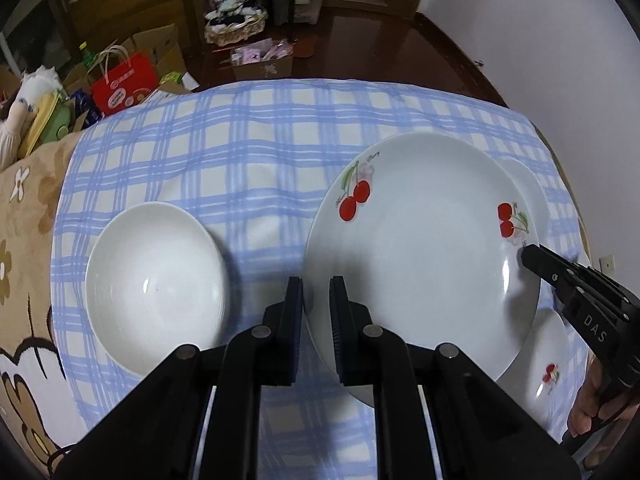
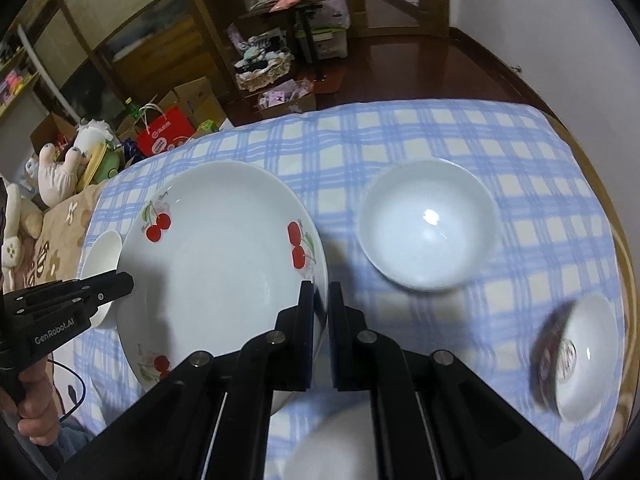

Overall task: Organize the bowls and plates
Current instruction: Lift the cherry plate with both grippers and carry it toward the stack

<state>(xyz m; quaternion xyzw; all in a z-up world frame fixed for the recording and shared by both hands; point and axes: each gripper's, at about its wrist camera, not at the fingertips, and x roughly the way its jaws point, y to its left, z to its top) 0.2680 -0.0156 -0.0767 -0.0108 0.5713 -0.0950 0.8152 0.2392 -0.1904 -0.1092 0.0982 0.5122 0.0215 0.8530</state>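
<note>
Lived-in home: checked tablecloth [image 1: 248,168], wooden shelves [image 2: 224,40], cardboard boxes [image 2: 192,100], plush toys [image 2: 60,168], red bag [image 1: 128,84].

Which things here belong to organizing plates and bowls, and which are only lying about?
Job: cherry plate, held by left gripper and right gripper; white bowl; second white bowl; small patterned bowl.

Lying about: red bag, basket, cardboard boxes, stuffed toy.

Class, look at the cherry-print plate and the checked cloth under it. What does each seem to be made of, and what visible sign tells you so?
Cherry-print plate: probably glazed ceramic or porcelain. It is smooth and white, with a soft sheen, and the cherries look printed on or under the glaze. Melamine cannot be ruled out.

Checked cloth: a woven fabric, matt, blue and white. It lies in soft wrinkles and reflects no light.
</note>
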